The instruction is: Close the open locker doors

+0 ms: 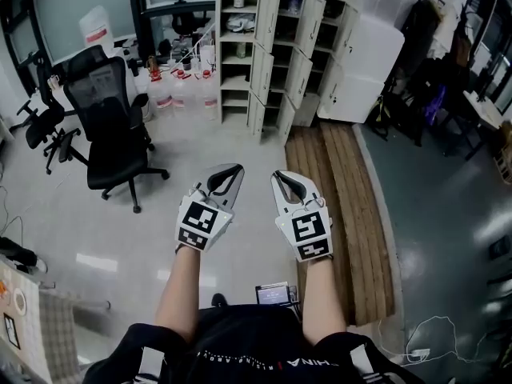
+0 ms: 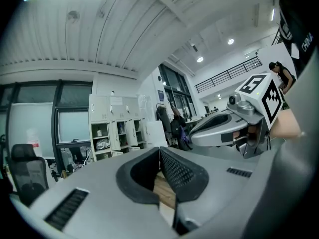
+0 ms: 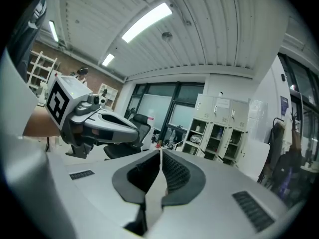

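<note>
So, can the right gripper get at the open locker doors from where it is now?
Probably not yet: the right gripper is far short of the open locker doors. The floor between looks free, so stepping closer should do.

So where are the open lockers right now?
Head view, top centre: the lockers stand at the far wall, right of the office chair, beyond the wooden planks.

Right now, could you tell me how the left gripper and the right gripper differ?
In the head view the left gripper shows against the pale floor, the right gripper against the wooden boards' edge. The left gripper's marker cube bears a different pattern from the right gripper's. Both are shut, empty and point toward the lockers.
</note>
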